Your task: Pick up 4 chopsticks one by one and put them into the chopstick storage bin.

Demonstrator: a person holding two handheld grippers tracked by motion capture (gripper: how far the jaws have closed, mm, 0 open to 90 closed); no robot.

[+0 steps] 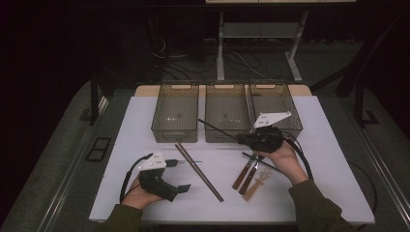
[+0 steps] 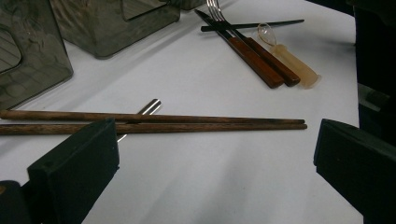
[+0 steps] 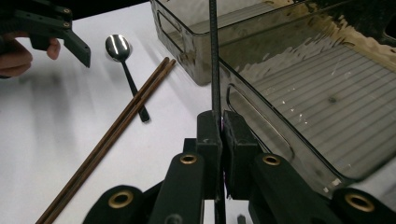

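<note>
- My right tool point(image 1: 241, 138) is clenched on a thin black chopstick point(image 1: 217, 129); in the right gripper view the chopstick point(image 3: 214, 56) runs straight up from between the pressed-together jaws.
- I take the middle bin point(image 1: 227, 117) as my landmark. The held chopstick slants across its front wall, with the far tip toward the bin's left front corner and the gripped end at its right front corner.
- My right hand point(image 1: 285, 157) sits just in front of the right bin point(image 1: 276, 107), to the right of the middle bin.
- My left tool point(image 1: 186, 187) is released, its jaws standing wide apart above the white surface point(image 1: 145, 203), well in front of the middle bin and off to its left.
- In the left gripper view a pair of brown wooden chopsticks point(image 2: 187, 123) lies just beyond the spread jaws, with nothing between the pads.
- Those wooden chopsticks point(image 1: 199, 171) lie side by side in front of the middle bin, slanting toward me.
- A metal spoon point(image 3: 122, 60) lies across them on the left, its handle under the sticks.
- In front of the middle bin and to the right lie two wooden-handled pieces of cutlery point(image 1: 245, 176), a second black chopstick point(image 1: 258, 160) crossing them, and a small pale spoon point(image 1: 256, 184).
- A third bin point(image 1: 176, 112) stands to the left of the middle one.
</note>
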